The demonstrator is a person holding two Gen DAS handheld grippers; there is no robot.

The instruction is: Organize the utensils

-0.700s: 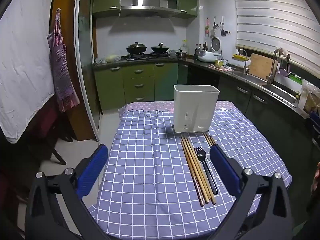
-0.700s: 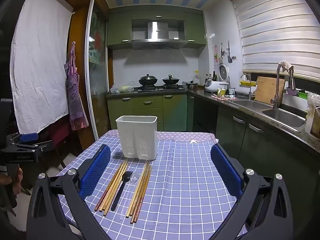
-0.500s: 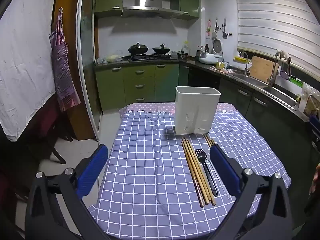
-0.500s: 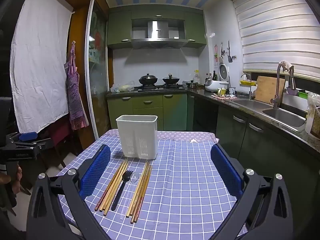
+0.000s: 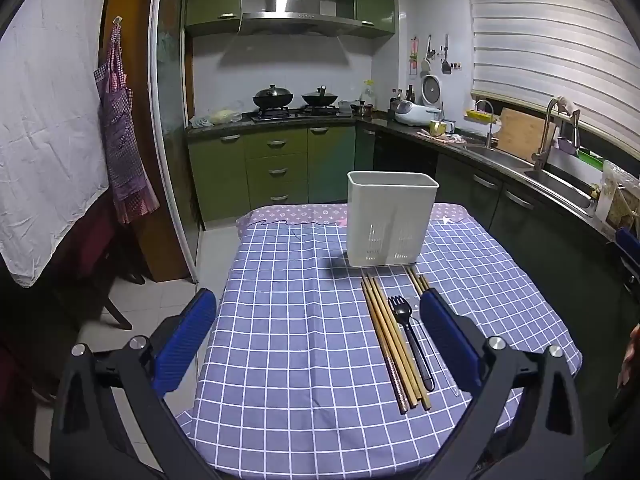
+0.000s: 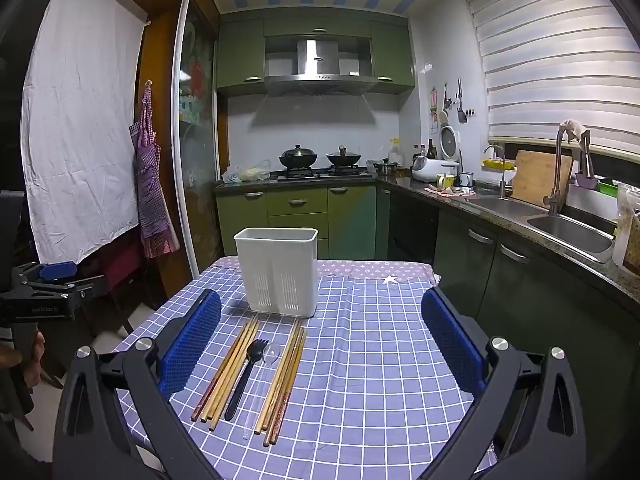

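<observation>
A white plastic utensil caddy with slotted lower walls (image 6: 280, 270) stood upright toward the far edge of the bench covered in a purple-and-white checked cloth (image 6: 380, 360). Just in front of it, on the cloth, the utensils lay in a row pointing at the caddy: one bundle of brown wooden chopsticks (image 6: 228, 368) on the left, a black plastic fork (image 6: 244, 376), a clear plastic spoon (image 6: 262, 380), and a second bundle of wooden chopsticks (image 6: 284, 376) on the right. The far tips of both bundles came close to the caddy's base.

The left gripper (image 5: 318, 334), black with blue ribbed pads, hung over the near-left part of the bench with its jaws spread wide and nothing between them; its right pad hid part of the second bundle. The right gripper (image 6: 320, 344) hovered above the near edge, jaws likewise wide and empty, the utensil row lying below them.

In the right wrist view the left gripper's black side (image 6: 44, 292) carried small pale lettering, too blurred to read. The range hood's badge was illegible as well.
</observation>
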